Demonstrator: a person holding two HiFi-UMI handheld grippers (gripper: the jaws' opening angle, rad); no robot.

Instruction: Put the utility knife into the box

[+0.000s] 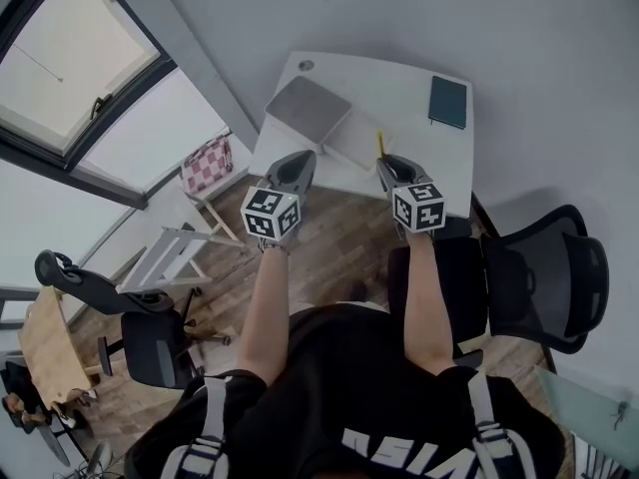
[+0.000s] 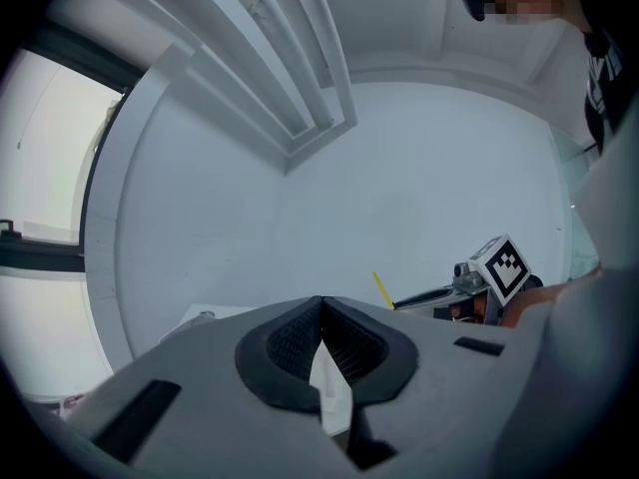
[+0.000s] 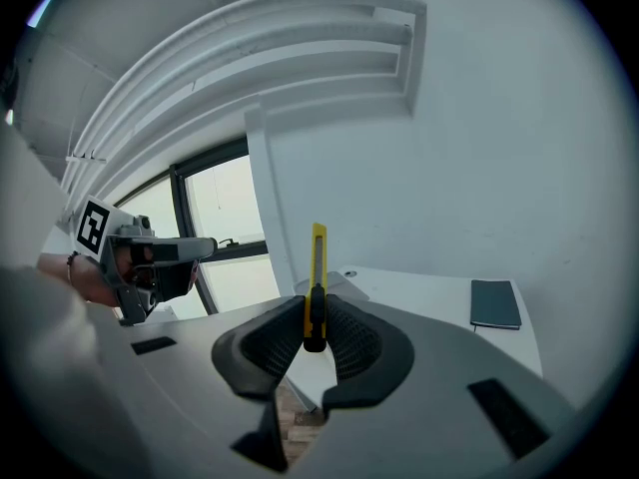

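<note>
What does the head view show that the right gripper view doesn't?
Only the head view shows the black office chair, the pink checked seat and the person's forearms. Only the right gripper view shows the white ceiling beams and, close up, the right tool shut on the yellow utility knife. Both show that knife, the white desk, the dark notebook and the left tool.

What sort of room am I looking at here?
Most likely an office: a white desk with a dark notebook on it, a black mesh office chair on a wood floor, and big windows along one side.
</note>
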